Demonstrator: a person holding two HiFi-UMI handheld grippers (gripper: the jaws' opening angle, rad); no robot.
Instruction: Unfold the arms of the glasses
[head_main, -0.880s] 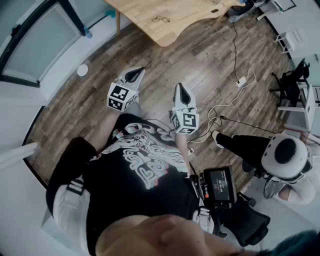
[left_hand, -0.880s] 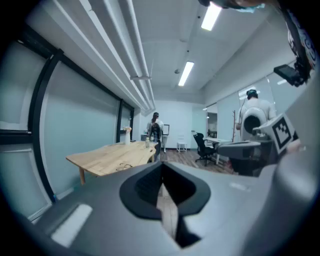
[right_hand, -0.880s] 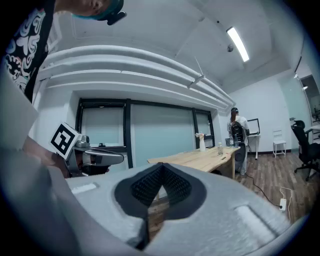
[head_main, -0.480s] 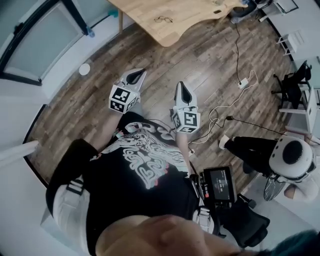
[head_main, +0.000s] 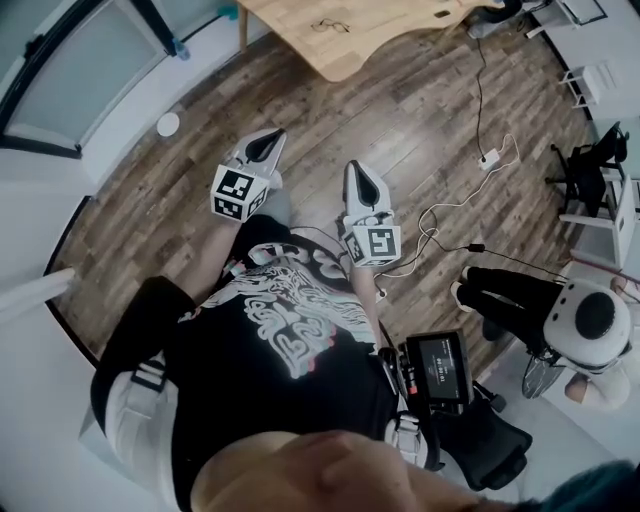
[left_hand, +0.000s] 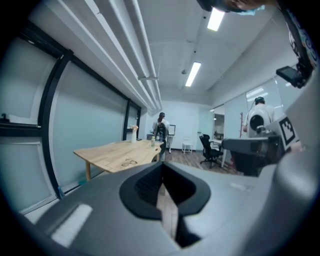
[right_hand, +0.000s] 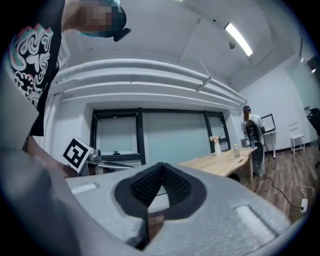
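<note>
The glasses (head_main: 330, 26) lie on the light wooden table (head_main: 375, 40) at the top of the head view, far from both grippers. In the left gripper view the glasses (left_hand: 129, 162) show small on the table (left_hand: 107, 152) ahead. My left gripper (head_main: 263, 148) is held over the wooden floor, shut, with nothing in it. My right gripper (head_main: 359, 186) hangs beside it, also shut and empty. The left gripper (left_hand: 161, 165) points toward the table. The right gripper (right_hand: 160, 165) faces the glass wall, with the table's end (right_hand: 220, 162) at its right.
A person in a white helmet (head_main: 590, 318) sits at the right. Cables and a power strip (head_main: 490, 158) lie on the floor. A black office chair (head_main: 588, 160) stands at the far right. A white round object (head_main: 168, 124) sits by the glass wall. Another person (left_hand: 160, 131) stands beyond the table.
Both grippers stay shut and empty. The left one has drifted slightly left and up. The table and glasses sit a bit higher in view, and the helmeted person has shifted right.
</note>
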